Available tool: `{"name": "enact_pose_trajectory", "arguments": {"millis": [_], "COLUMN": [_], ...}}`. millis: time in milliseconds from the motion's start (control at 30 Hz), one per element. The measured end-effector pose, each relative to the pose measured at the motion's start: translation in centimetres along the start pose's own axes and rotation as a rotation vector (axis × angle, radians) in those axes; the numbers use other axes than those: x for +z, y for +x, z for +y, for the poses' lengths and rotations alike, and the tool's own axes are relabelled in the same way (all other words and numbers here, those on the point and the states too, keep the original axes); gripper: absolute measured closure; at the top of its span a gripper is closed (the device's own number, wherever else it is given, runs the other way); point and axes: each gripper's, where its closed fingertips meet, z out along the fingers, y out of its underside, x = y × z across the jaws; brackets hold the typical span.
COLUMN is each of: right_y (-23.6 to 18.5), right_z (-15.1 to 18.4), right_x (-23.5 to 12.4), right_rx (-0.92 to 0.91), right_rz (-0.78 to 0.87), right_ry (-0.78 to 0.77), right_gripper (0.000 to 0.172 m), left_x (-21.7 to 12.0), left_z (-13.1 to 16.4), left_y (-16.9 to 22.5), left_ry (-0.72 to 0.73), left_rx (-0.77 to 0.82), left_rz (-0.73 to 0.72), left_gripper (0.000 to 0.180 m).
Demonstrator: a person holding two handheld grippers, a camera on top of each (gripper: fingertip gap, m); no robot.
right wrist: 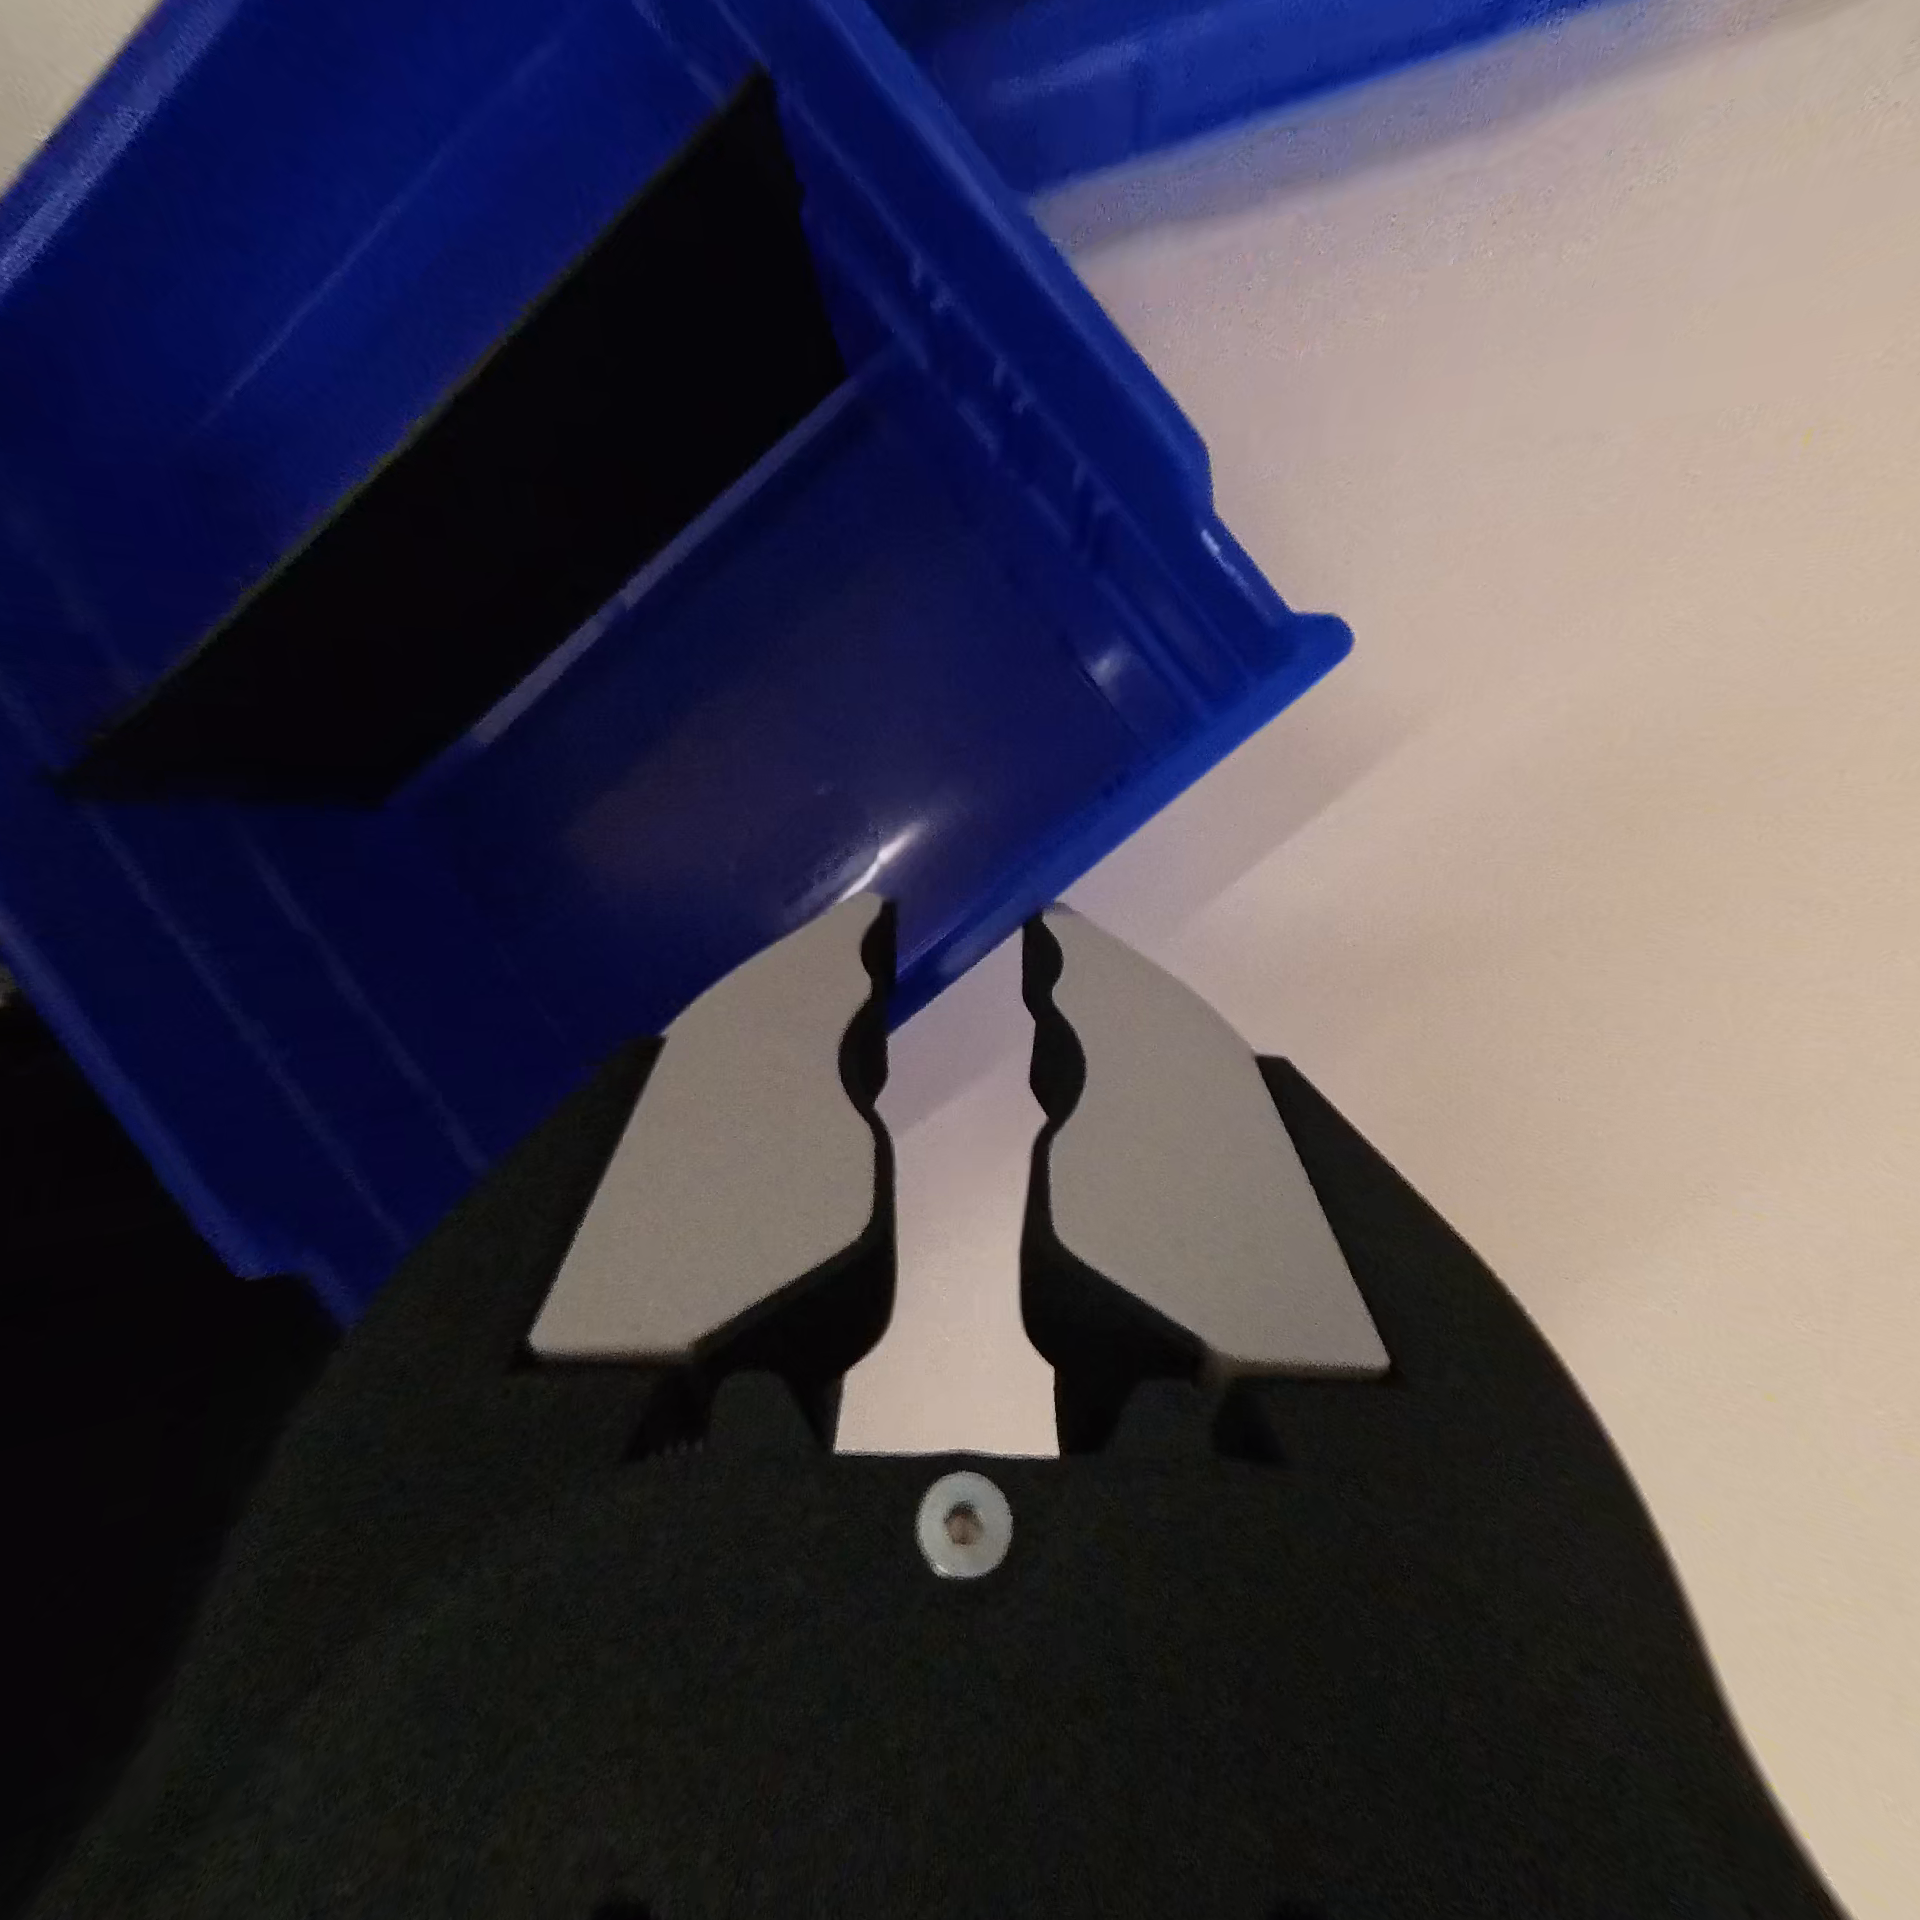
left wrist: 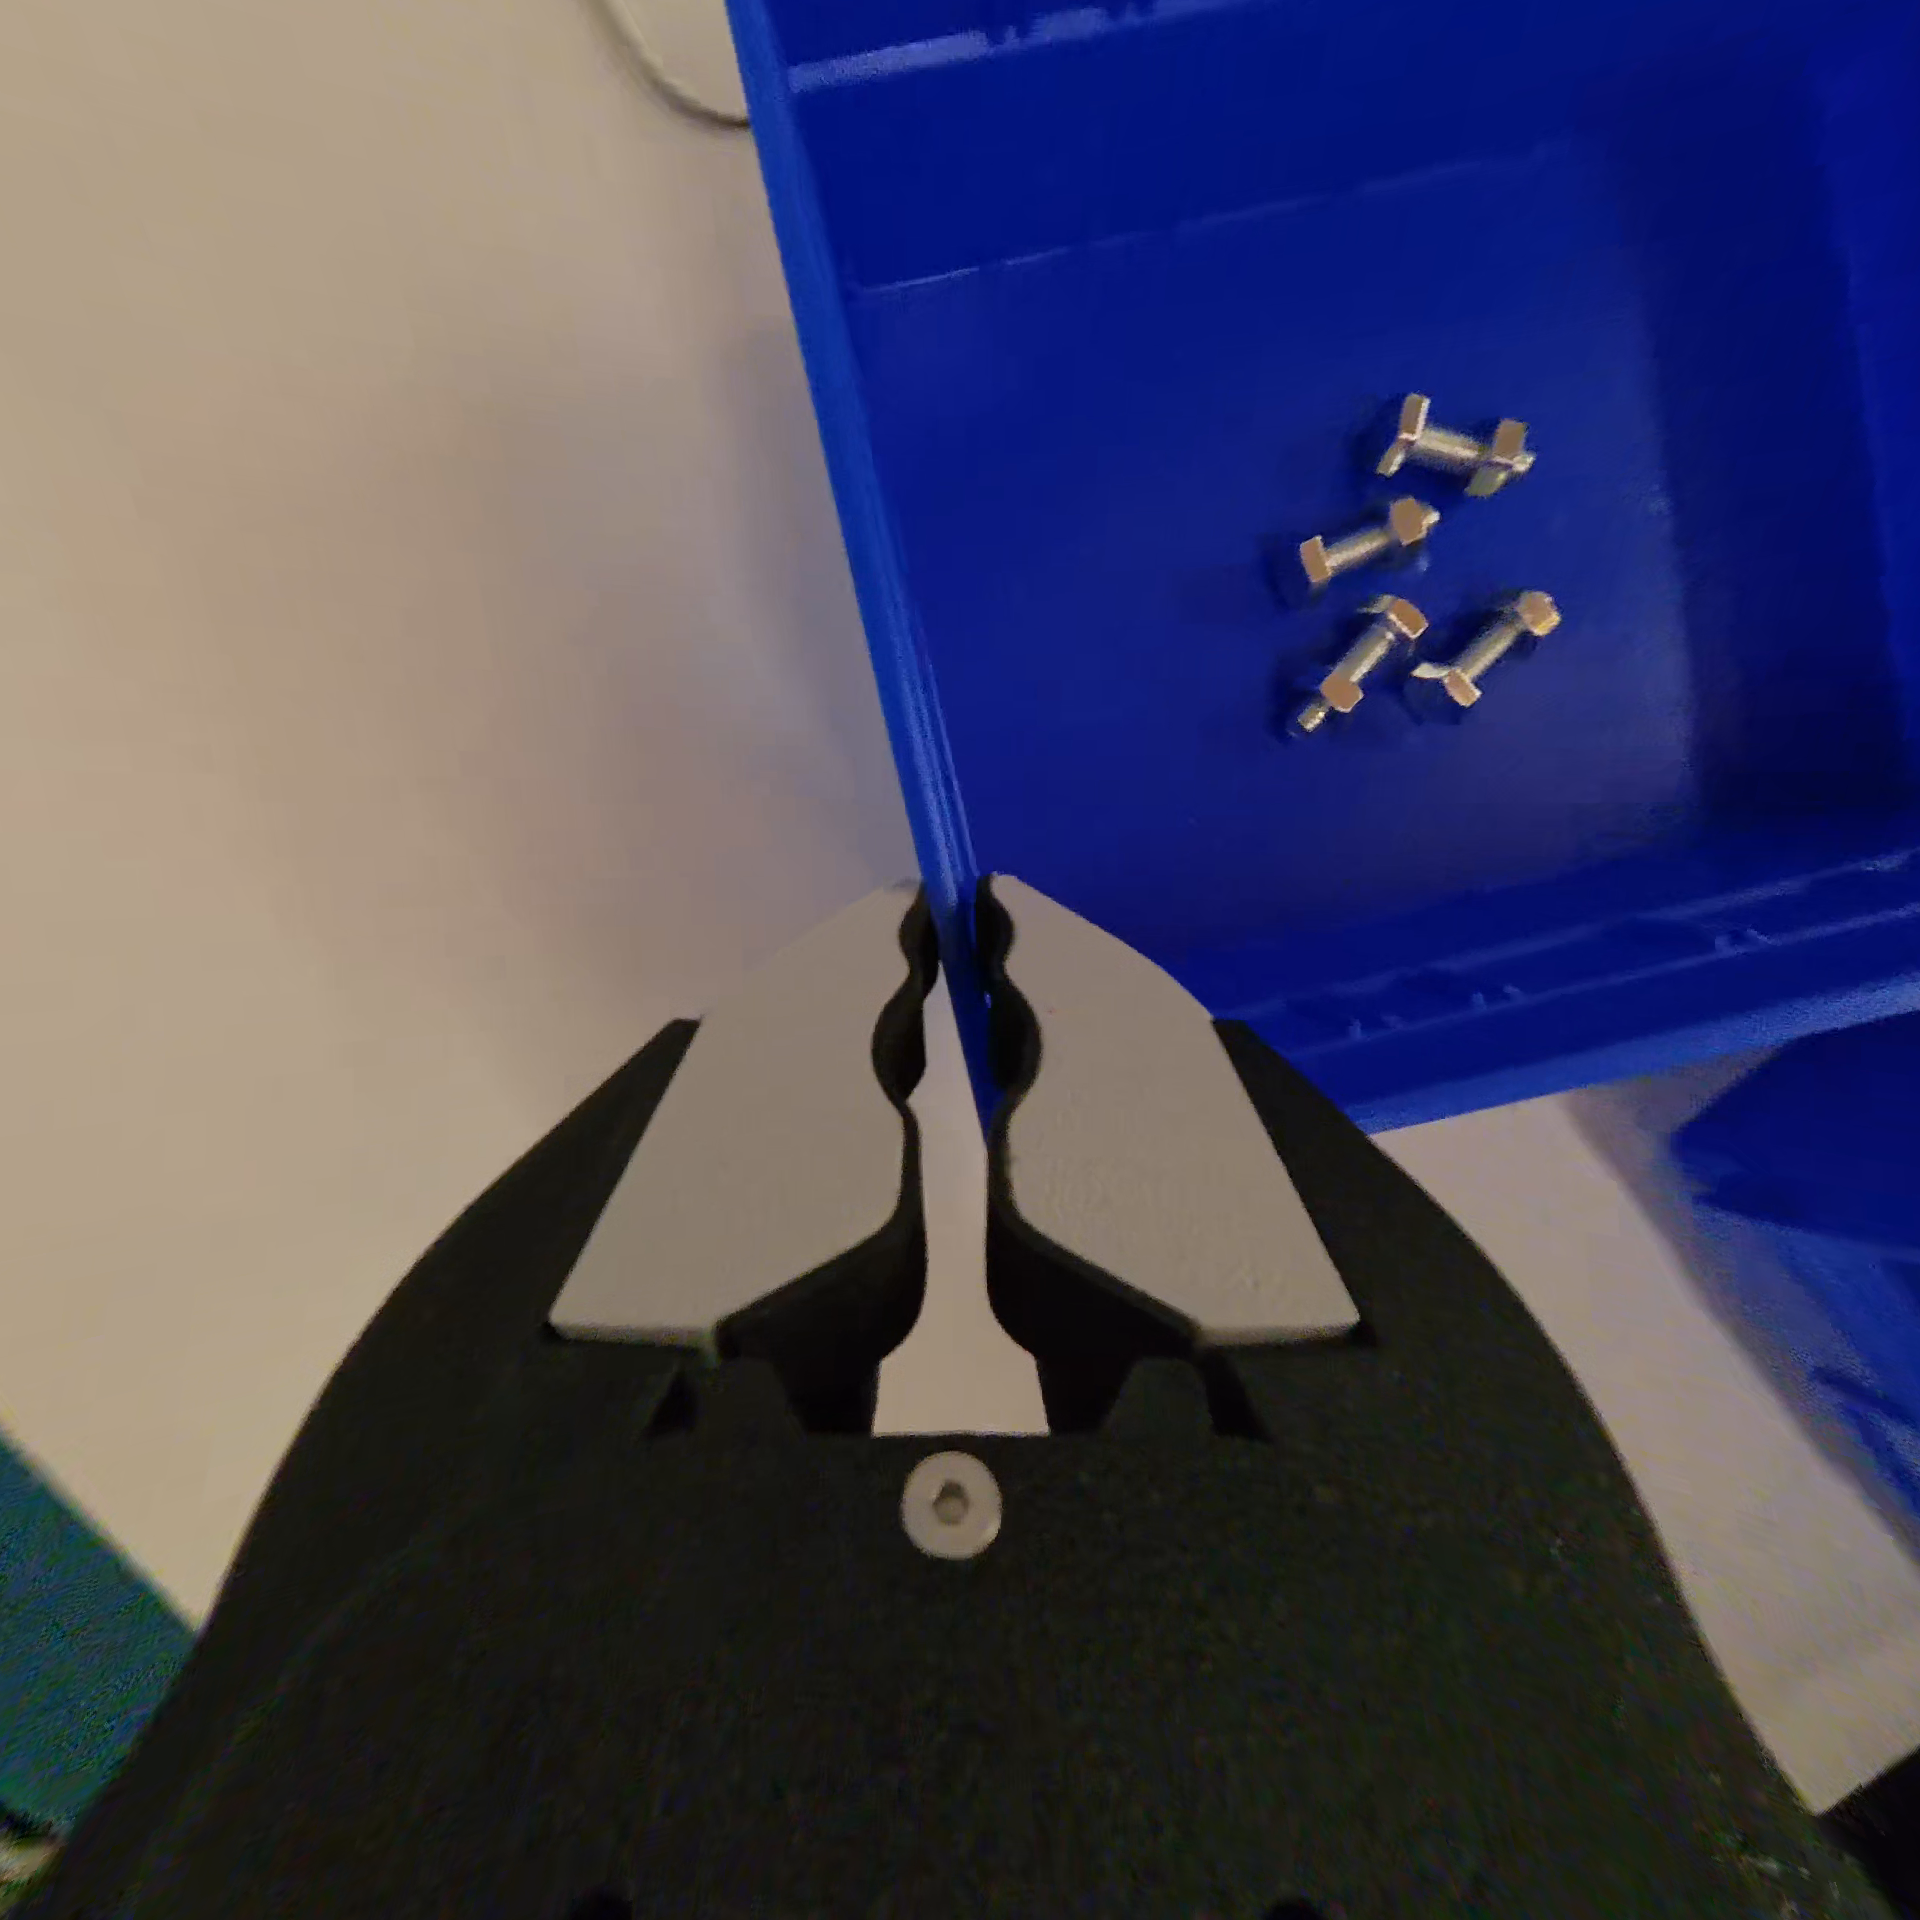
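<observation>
Left gripper [left wrist: 958,904] nearly closed, pads [left wrist: 1003,997] pinching the thin side wall of the blue plastic bin [left wrist: 1195,727], one finger outside the wall, one inside. Inside the bin, right of that wall, four silver metal bolts with square heads [left wrist: 1413,566] lie loose on the floor. White table [left wrist: 416,623] left of the bin. Right gripper [right wrist: 958,925] partly open, straddling the bin's rim edge [right wrist: 966,956]; can't tell if its pads press it. Second blue bin [right wrist: 1195,62] beyond
</observation>
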Motion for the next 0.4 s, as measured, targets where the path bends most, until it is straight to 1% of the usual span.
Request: {"name": "enact_pose_trajectory", "arguments": {"millis": [67, 133, 233, 400], "right_y": [0.9, 1.8, 3.3, 6.4], "right_z": [0.7, 1.4, 2.5, 4.3], "right_x": [-0.5, -1.0, -1.9, -3.3], "right_rx": [-0.020, -0.056, -0.117, -0.255], "right_rz": [0.013, 0.023, 0.029, 0.025], "right_ry": [-0.029, -0.057, -0.093, -0.159], "right_gripper": [0.149, 0.149, 0.149, 0.149], "left_x": [-0.6, -1.1, -1.9, -3.5], "left_z": [0.9, 1.8, 3.0, 5.5], "left_y": [-1.8, -3.2, -5.1, -8.1], "left_ry": [-0.019, -0.024, -0.007, 0.007], "left_rx": [0.005, 0.009, 0.047, 0.165], "left_rz": [-0.066, -0.095, -0.106, -0.110], "left_gripper": [0.174, 0.174, 0.173, 0.172]}}
